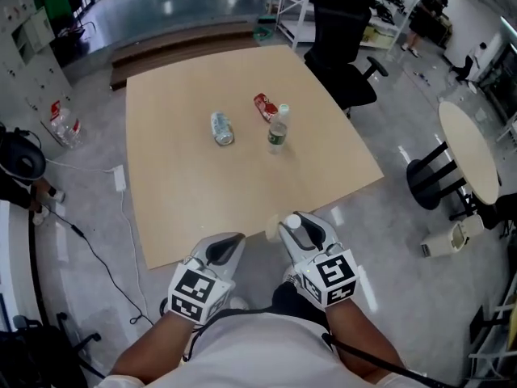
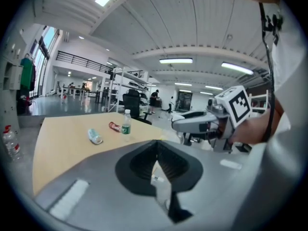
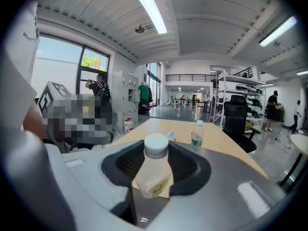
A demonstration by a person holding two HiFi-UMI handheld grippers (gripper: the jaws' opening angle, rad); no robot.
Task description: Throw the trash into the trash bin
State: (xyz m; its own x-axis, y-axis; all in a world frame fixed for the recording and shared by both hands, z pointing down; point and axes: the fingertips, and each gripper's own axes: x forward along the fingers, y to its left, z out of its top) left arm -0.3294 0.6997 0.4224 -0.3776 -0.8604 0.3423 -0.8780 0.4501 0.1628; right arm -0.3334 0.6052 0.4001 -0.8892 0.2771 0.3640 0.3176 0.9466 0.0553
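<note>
Bottle (image 3: 155, 174) inside right gripper (image 3: 156, 153)

Side by side, left tongs (image 1: 229, 241) closed and empty, right tongs (image 1: 300, 231) clamped on small bottle (image 3: 155, 172)

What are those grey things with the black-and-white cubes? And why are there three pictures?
They are grabbers that a person holds, one in each hand. The head view comes from a camera on the person's head, looking down. The other two views come from a camera riding on each grabber. On the table a pale container and a red can lie on their sides, and a water bottle stands upright. The right gripper holds a small white-capped bottle. The left gripper is shut and empty.
</note>
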